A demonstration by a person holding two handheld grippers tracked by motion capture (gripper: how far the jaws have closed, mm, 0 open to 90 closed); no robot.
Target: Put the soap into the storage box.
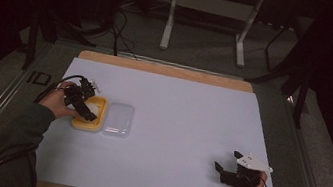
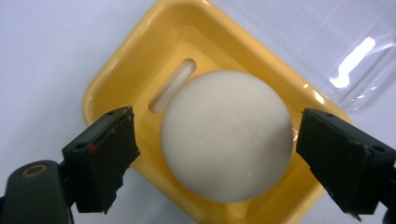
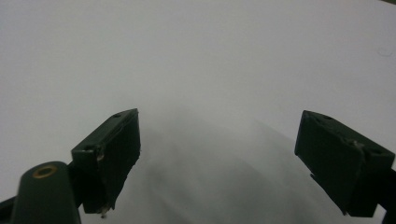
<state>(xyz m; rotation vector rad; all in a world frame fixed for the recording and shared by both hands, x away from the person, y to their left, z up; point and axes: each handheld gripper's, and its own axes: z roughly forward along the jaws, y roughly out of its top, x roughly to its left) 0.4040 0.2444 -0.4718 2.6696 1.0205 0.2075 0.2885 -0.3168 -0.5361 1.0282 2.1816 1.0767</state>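
A white rounded egg-like ball (image 2: 226, 135) rests in a yellow rectangular tray (image 2: 116, 74) with a slot in its floor. My left gripper (image 2: 215, 156) hangs just over it, open, one jaw on either side of the ball with a gap to each. From the high view the left gripper (image 1: 82, 105) sits over the yellow tray (image 1: 97, 124) at the table's left. A clear plastic lid (image 1: 118, 120) lies beside the tray on its right. My right gripper (image 1: 229, 172) stands open near the front right, and in its own view the right gripper (image 3: 217, 158) faces bare white surface.
A white sheet (image 1: 174, 125) covers a wooden board (image 1: 158, 68) on the table. Beyond the far edge stand a white frame stand (image 1: 207, 14) and dark cables (image 1: 119, 30) on the floor. Metal rails run along both sides.
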